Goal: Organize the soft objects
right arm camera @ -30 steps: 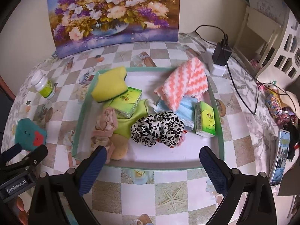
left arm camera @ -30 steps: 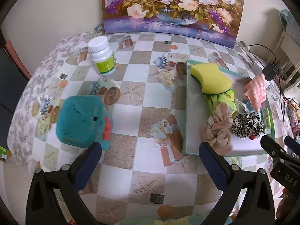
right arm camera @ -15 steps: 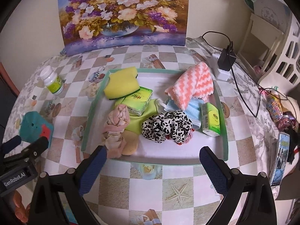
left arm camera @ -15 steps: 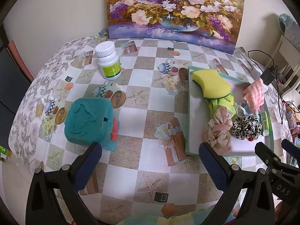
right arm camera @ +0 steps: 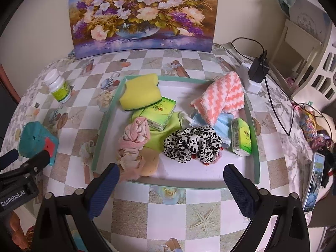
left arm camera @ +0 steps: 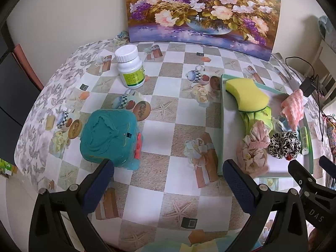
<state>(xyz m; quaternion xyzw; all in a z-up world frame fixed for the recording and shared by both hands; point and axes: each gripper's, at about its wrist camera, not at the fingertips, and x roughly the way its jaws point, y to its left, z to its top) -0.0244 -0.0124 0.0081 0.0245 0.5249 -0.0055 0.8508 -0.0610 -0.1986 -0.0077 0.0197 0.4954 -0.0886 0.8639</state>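
A green-rimmed tray holds a yellow sponge, a pink-white cloth, a leopard scrunchie, a pink fabric bundle, tissue packs and a blue mask. A teal soft toy lies on the tablecloth left of the tray. My left gripper is open and empty, near the toy. My right gripper is open and empty, in front of the tray.
A white pill bottle stands at the back left. A flower painting leans on the wall. A charger with cable and a phone lie at the right. The table edge curves down at the left.
Both grippers have drawn back and up from the table, so the toy and tray look smaller. Nothing on the table has moved.
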